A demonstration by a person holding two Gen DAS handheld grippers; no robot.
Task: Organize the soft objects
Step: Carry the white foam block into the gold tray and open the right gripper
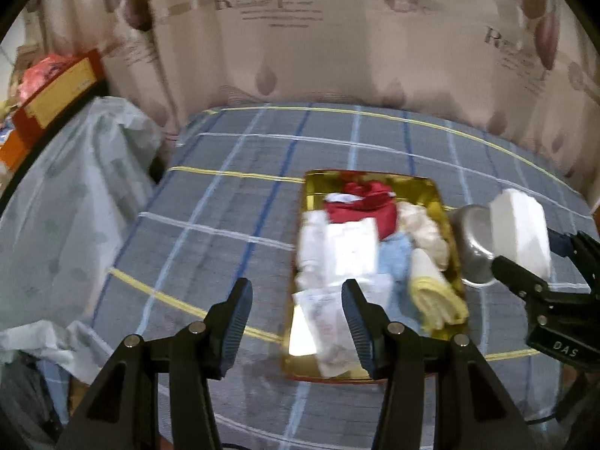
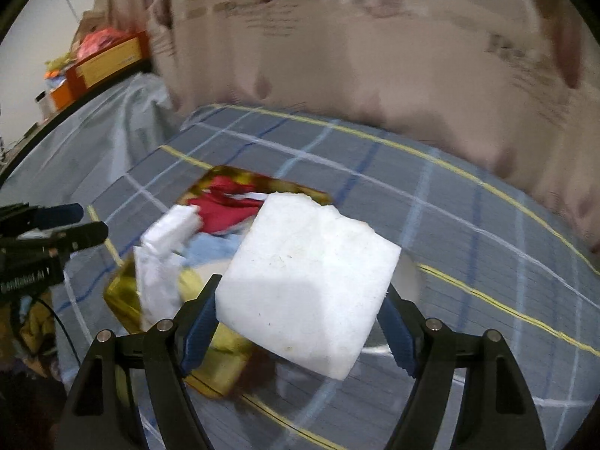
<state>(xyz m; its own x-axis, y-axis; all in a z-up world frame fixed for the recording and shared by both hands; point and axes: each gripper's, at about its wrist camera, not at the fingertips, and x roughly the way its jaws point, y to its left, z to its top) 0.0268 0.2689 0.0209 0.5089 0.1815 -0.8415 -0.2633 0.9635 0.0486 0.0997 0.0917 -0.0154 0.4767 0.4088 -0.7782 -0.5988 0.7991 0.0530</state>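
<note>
A gold tray (image 1: 375,373) lies on the plaid bed cover and holds soft items: a red cloth (image 1: 362,210), white cloths (image 1: 337,251), a light blue cloth (image 1: 397,253) and a yellow rolled cloth (image 1: 438,298). My left gripper (image 1: 296,332) is open and empty above the tray's near left edge. My right gripper (image 2: 300,324) is shut on a white foam block (image 2: 303,285), held in the air right of the tray (image 2: 123,302). The block also shows in the left wrist view (image 1: 521,230).
A metal bowl (image 1: 472,247) sits right of the tray, partly hidden by the block. A patterned curtain (image 1: 337,37) hangs behind the bed. A plastic-covered surface (image 1: 67,202) with red and yellow boxes (image 1: 56,90) stands at the left.
</note>
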